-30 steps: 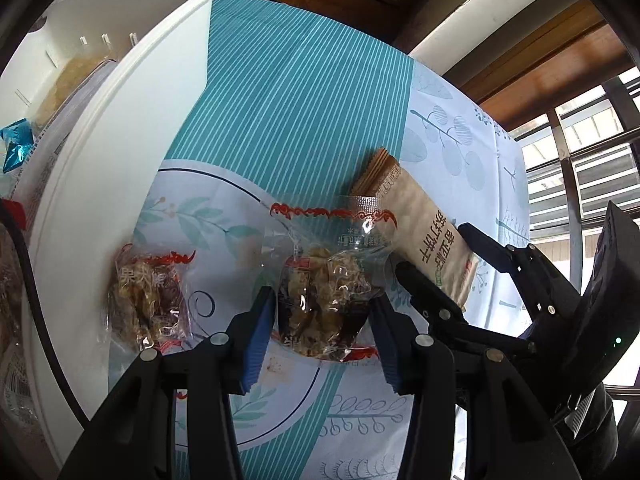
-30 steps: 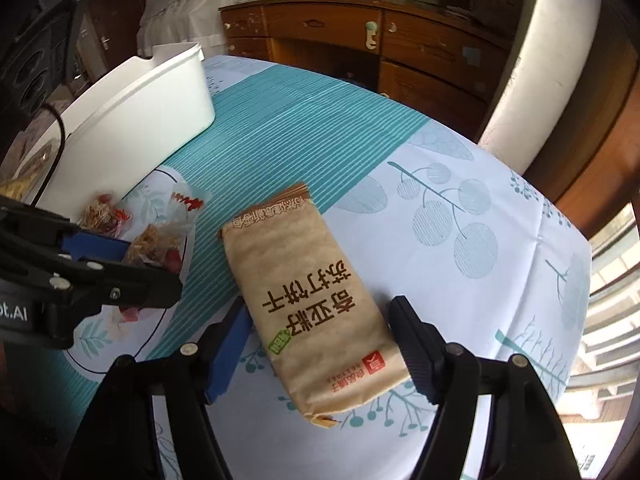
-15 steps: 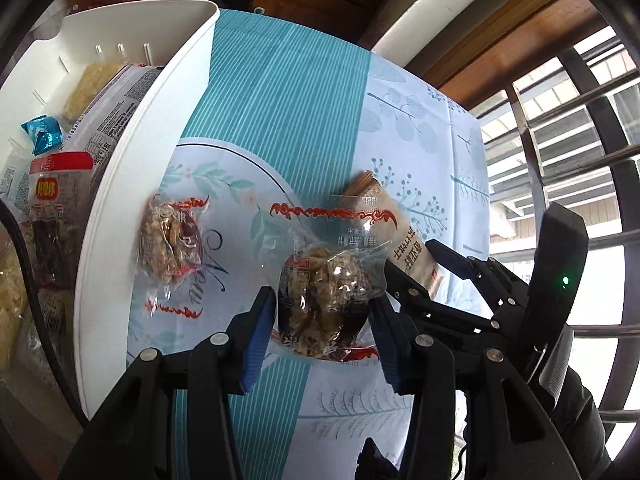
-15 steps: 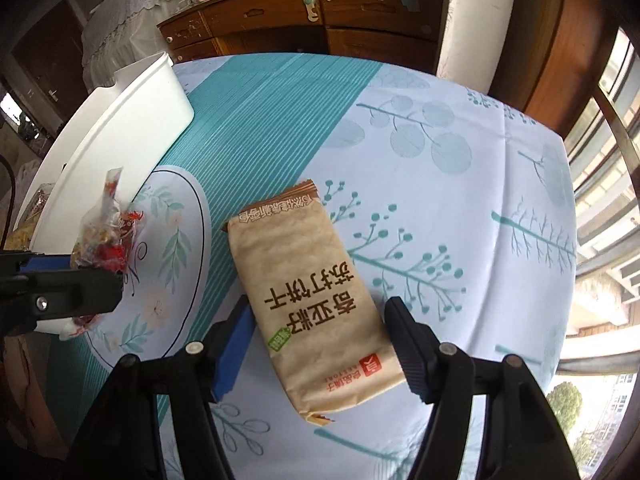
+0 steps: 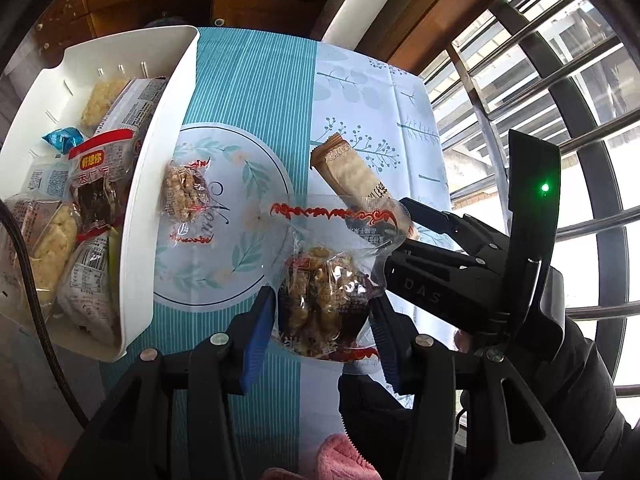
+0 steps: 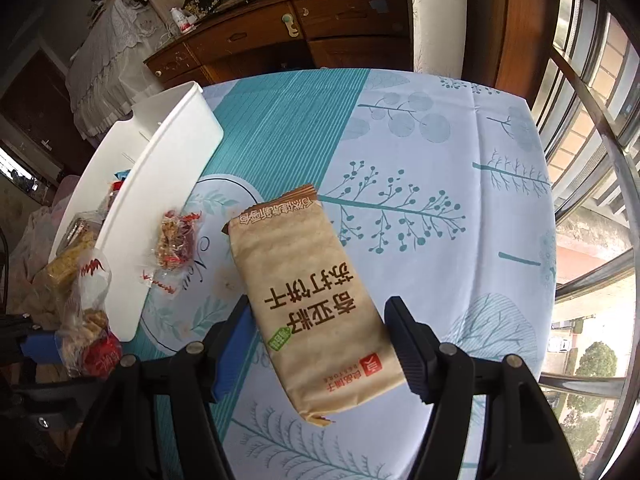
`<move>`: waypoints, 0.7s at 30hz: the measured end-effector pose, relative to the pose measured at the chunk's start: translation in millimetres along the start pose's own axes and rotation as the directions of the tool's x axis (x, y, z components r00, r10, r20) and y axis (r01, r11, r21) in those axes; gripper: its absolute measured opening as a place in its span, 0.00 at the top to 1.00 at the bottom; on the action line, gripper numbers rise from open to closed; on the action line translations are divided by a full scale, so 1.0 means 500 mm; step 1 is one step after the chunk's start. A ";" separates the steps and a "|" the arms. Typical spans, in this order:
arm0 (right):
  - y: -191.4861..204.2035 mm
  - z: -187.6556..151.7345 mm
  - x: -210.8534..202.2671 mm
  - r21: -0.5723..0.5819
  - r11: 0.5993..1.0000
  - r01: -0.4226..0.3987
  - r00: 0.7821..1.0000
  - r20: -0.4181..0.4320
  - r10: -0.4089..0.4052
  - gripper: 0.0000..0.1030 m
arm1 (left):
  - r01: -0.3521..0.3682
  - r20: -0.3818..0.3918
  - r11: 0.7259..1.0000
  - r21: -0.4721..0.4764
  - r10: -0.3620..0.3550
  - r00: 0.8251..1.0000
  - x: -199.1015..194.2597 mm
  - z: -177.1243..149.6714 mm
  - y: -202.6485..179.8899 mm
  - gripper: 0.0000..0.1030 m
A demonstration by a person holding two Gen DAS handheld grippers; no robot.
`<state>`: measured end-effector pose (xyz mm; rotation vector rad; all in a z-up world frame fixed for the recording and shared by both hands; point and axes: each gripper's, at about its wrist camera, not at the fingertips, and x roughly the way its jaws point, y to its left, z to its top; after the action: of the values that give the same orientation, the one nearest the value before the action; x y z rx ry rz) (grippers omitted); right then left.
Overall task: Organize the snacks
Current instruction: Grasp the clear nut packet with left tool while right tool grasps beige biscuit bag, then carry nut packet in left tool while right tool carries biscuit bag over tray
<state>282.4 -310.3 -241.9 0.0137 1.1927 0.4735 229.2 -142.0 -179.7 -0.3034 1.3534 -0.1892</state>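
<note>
My left gripper is shut on a clear nut-snack packet and holds it raised above the table; the packet also shows in the right wrist view. My right gripper is shut on a brown cracker pack, lifted off the cloth; the pack shows in the left wrist view. A second clear nut-snack packet lies on the tablecloth beside the white bin, which holds several snack packs.
The table has a teal and white leaf-print cloth. A wooden dresser stands behind the table. A barred window is on the right. A pink cloth lies at the near edge.
Both grippers have risen with their packets. The left wrist view now looks down into the white bin, and the second nut packet sits farther off.
</note>
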 end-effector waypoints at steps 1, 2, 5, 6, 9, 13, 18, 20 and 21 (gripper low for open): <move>0.006 -0.002 -0.008 0.002 1.000 -0.001 1.000 0.010 0.001 0.36 | 0.003 0.003 1.000 0.008 -0.003 1.000 -0.007 -0.003 0.003 0.55; 0.013 -0.003 -0.015 0.006 1.000 -0.002 1.000 0.019 0.002 0.36 | 0.008 0.006 1.000 0.018 -0.008 1.000 -0.015 -0.007 0.006 0.55; 0.031 -0.009 -0.039 0.031 0.999 -0.015 0.999 0.051 0.013 0.36 | 0.018 0.029 0.999 0.042 -0.019 0.999 -0.037 -0.018 0.018 0.55; 0.037 -0.011 -0.046 0.038 0.999 -0.021 0.998 0.062 0.019 0.36 | 0.023 0.041 0.999 0.047 -0.025 0.999 -0.049 -0.025 0.024 0.55; 0.060 -0.015 -0.066 0.049 0.998 -0.041 0.995 0.096 0.036 0.36 | 0.046 0.075 0.997 0.065 -0.051 0.996 -0.078 -0.038 0.042 0.55; 0.094 -0.018 -0.092 0.058 0.997 -0.056 0.989 0.142 0.047 0.36 | 0.088 0.127 0.990 0.113 -0.102 0.987 -0.129 -0.052 0.065 0.55; 0.142 -0.019 -0.117 0.078 0.995 -0.059 0.980 0.197 0.043 0.36 | 0.130 0.197 0.978 0.163 -0.162 0.967 -0.199 -0.058 0.107 0.55; 0.162 -0.018 -0.121 0.088 0.994 -0.066 0.977 0.209 0.046 0.36 | 0.134 0.212 0.975 0.177 -0.171 0.962 -0.222 -0.058 0.124 0.55; 0.174 -0.017 -0.122 0.090 0.994 -0.066 0.976 0.213 0.045 0.35 | 0.132 0.218 0.974 0.186 -0.172 0.961 -0.232 -0.057 0.134 0.55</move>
<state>227.3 -256.0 -168.7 0.1772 1.0071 0.4512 174.3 -45.7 -98.9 -0.2772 1.0733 -0.3847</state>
